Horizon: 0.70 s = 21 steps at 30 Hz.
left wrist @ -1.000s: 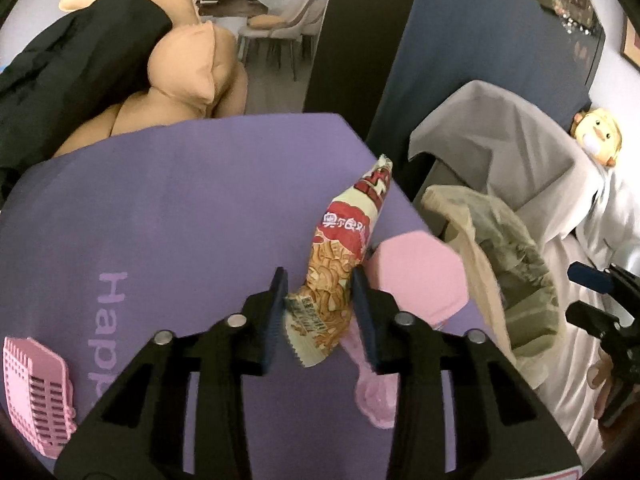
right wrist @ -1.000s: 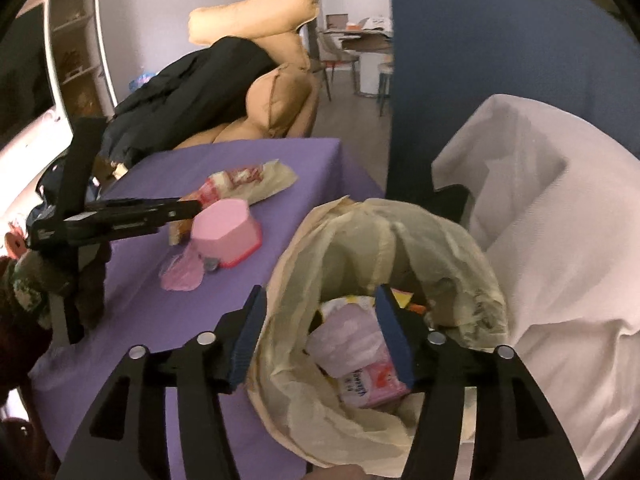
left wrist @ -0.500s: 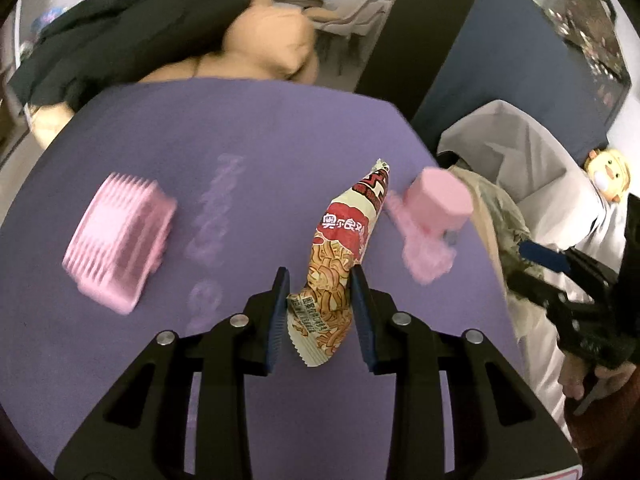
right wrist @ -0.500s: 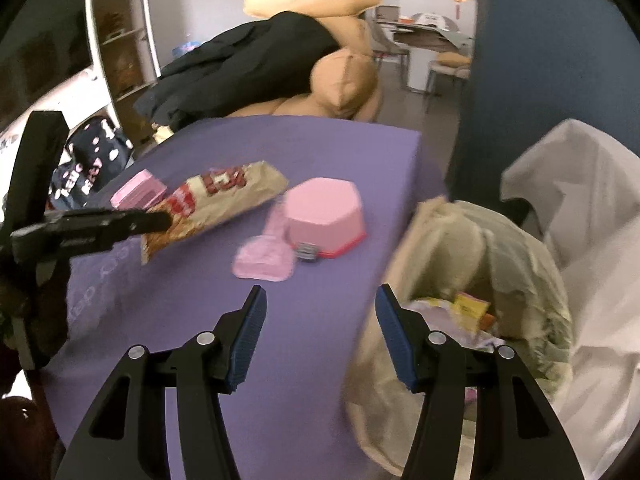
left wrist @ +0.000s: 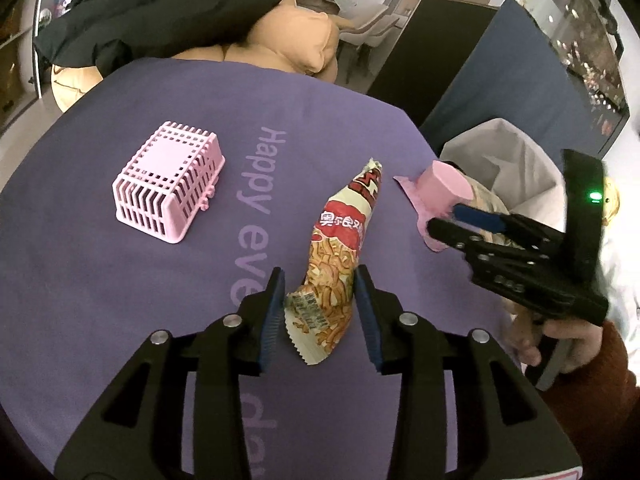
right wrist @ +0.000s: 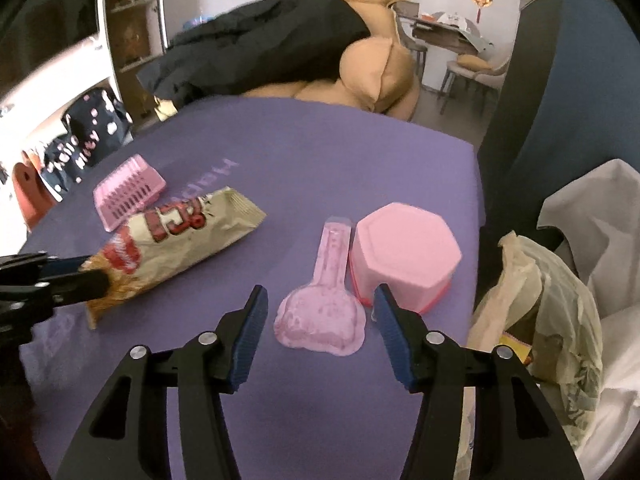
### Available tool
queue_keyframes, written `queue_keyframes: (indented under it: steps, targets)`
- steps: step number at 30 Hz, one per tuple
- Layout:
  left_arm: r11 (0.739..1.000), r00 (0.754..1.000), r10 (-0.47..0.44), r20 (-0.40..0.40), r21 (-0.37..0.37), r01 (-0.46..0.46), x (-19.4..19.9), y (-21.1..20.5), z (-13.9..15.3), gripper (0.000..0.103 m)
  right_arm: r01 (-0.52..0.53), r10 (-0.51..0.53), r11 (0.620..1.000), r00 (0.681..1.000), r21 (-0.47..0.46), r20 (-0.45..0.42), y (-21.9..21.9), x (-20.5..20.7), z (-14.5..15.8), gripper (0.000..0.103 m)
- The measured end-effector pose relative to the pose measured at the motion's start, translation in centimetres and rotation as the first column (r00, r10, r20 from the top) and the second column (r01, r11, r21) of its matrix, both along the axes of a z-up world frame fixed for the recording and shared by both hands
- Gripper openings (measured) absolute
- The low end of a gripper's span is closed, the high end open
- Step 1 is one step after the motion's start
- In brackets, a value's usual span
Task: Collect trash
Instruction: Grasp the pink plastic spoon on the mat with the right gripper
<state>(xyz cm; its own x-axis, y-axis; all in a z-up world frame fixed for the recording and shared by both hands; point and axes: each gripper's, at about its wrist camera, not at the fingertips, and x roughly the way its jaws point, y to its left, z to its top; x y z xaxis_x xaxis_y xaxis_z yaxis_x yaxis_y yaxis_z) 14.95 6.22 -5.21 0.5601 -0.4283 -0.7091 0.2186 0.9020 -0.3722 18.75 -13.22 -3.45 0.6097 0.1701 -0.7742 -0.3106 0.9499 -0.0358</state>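
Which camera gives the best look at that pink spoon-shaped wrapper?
The right wrist view: the pink wrapper lies whole, just beyond the open fingers. The left wrist view shows only its edges beside the pink hexagonal box.

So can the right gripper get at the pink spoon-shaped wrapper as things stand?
Probably yes: the right gripper is open, the pink wrapper lies flat straight ahead, though the pink hexagonal box sits close beside it.

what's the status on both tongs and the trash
Left tongs shut on snack wrapper. Right tongs open over pink wrapper. Nothing blocking.
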Motion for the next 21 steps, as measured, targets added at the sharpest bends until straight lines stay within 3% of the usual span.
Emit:
queue_keyframes:
  steps: [6, 14, 21]
  targets:
    - [1.0, 1.0, 0.001, 0.001, -0.019, -0.001, -0.1, 0.2, 0.2, 0.041, -0.005, 0.005, 0.998, 1.0, -0.07, -0.007, 0.6, 0.2, -0.4, 0.038]
    - [1.0, 1.0, 0.002, 0.003, -0.005, -0.001, 0.7, -0.5, 0.4, 0.042, -0.024, 0.024, 1.0, 0.999, -0.006, -0.044, -0.2, -1.0, -0.2, 0.037]
    - [0.999, 0.998, 0.026, -0.06, -0.025, -0.028, 1.6, -0.2, -0.1, 0.042, -0.013, 0.014, 0.999, 1.0, 0.046, -0.008, -1.4, -3.6, 1.7, 0.037]
